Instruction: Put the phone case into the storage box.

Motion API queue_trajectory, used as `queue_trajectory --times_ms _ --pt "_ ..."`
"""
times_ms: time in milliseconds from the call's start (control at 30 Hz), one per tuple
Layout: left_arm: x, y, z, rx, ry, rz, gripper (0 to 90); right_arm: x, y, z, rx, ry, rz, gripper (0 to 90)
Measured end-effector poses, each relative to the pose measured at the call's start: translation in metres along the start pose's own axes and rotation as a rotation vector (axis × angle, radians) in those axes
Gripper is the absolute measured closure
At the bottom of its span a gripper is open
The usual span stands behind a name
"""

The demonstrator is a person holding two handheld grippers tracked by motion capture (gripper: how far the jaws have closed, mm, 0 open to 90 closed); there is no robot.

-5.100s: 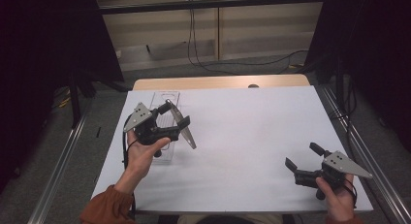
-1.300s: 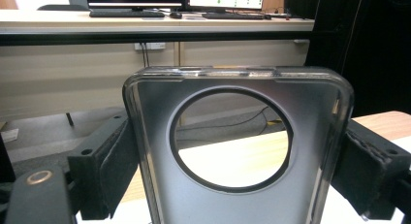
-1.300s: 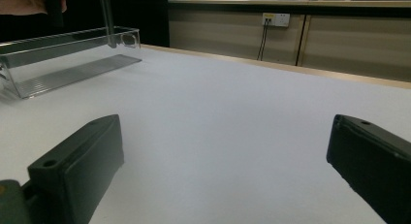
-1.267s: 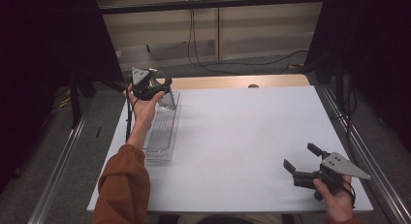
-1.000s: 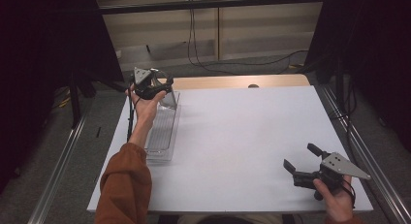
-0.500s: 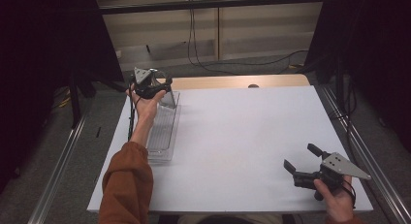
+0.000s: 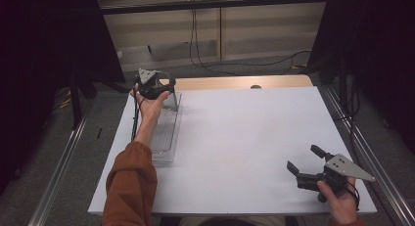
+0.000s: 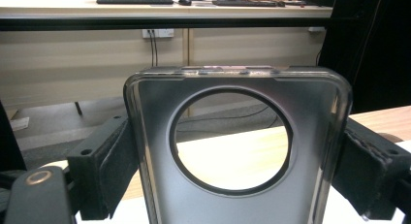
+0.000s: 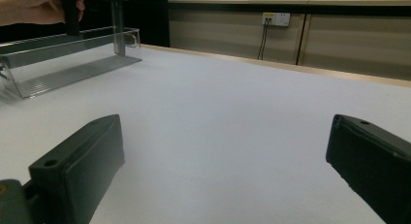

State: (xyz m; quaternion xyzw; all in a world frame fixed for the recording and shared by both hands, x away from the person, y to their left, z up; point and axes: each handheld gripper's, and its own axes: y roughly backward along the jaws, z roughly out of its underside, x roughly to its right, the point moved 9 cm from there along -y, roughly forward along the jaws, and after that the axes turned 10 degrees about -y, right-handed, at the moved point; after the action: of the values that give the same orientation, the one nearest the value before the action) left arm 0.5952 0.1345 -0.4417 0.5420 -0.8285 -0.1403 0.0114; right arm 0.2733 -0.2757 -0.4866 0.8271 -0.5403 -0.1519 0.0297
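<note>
Left claw (image 8: 232,185) clamped on both side edges of grey phone case (image 8: 232,151), held upright over far end of clear tray (image 7: 165,138) at desk (image 7: 244,138) left edge. Right claw (image 7: 306,162) agape, empty, near right corner, well apart.

Counted: 2 grippers, left gripper (image 7: 164,86) and right gripper (image 7: 304,163), 1 in each hand. 2 black jaws per gripper, 4 in all. 1 grey phone case (image 8: 237,151) with 1 round cut-out. 1 clear tray (image 7: 166,133). 1 white table (image 7: 244,138). 1 wall socket (image 9: 275,18) with 2 cables. 2 hands, 1 orange sleeve (image 7: 129,187).
</note>
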Motion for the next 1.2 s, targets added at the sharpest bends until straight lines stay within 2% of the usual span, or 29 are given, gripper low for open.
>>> queue_trajectory --times_ms 133,233,300,333,500,533,667,700,800,933,1067,1200 --pt "-0.0022 0.0011 -0.0004 0.003 -0.001 0.003 12.4 0.0004 0.0000 0.0003 0.000 0.005 -0.001 0.0" --pt "-0.0023 0.0017 0.0025 -0.018 0.000 -0.001 12.3 -0.0006 -0.0001 0.0005 -0.003 0.008 -0.004 0.0" --pt "0.0003 0.0002 0.0032 -0.009 0.005 0.016 12.1 -0.0006 -0.0004 0.0005 -0.002 0.006 -0.003 0.0" --pt "0.0009 0.0002 0.0038 -0.017 -0.002 0.004 12.1 -0.0006 -0.0005 0.0005 -0.002 0.006 -0.003 0.0" --pt "0.0048 -0.0033 0.0030 -0.002 -0.005 0.022 12.2 -0.0009 -0.0004 0.0006 -0.002 0.007 -0.005 0.0" --pt "0.0043 -0.0043 0.0036 -0.004 0.003 0.018 12.2 -0.0006 -0.0004 0.0007 -0.003 0.008 -0.004 0.0" --pt "0.0015 -0.0050 0.0041 0.004 -0.011 0.016 12.2 -0.0009 -0.0003 0.0008 -0.003 0.006 -0.008 0.0" --pt "-0.0002 -0.0042 0.0042 -0.001 -0.009 0.007 12.1 -0.0009 -0.0005 0.0010 -0.004 0.005 -0.007 0.0" --pt "-0.0018 -0.0039 0.0033 0.008 0.002 0.013 11.9 -0.0006 -0.0011 0.0017 -0.008 0.008 -0.011 0.0" --pt "-0.0027 -0.0037 0.0069 -0.014 0.002 0.012 11.4 -0.0010 -0.0014 0.0012 -0.004 0.011 -0.010 0.0" --pt "-0.0007 -0.0045 0.0063 -0.019 -0.015 0.011 11.1 -0.0014 -0.0011 0.0020 -0.011 0.012 -0.015 0.0" --pt "-0.0017 -0.0061 0.0066 -0.026 -0.012 0.009 10.5 -0.0013 -0.0013 0.0024 -0.013 0.006 -0.016 0.0"
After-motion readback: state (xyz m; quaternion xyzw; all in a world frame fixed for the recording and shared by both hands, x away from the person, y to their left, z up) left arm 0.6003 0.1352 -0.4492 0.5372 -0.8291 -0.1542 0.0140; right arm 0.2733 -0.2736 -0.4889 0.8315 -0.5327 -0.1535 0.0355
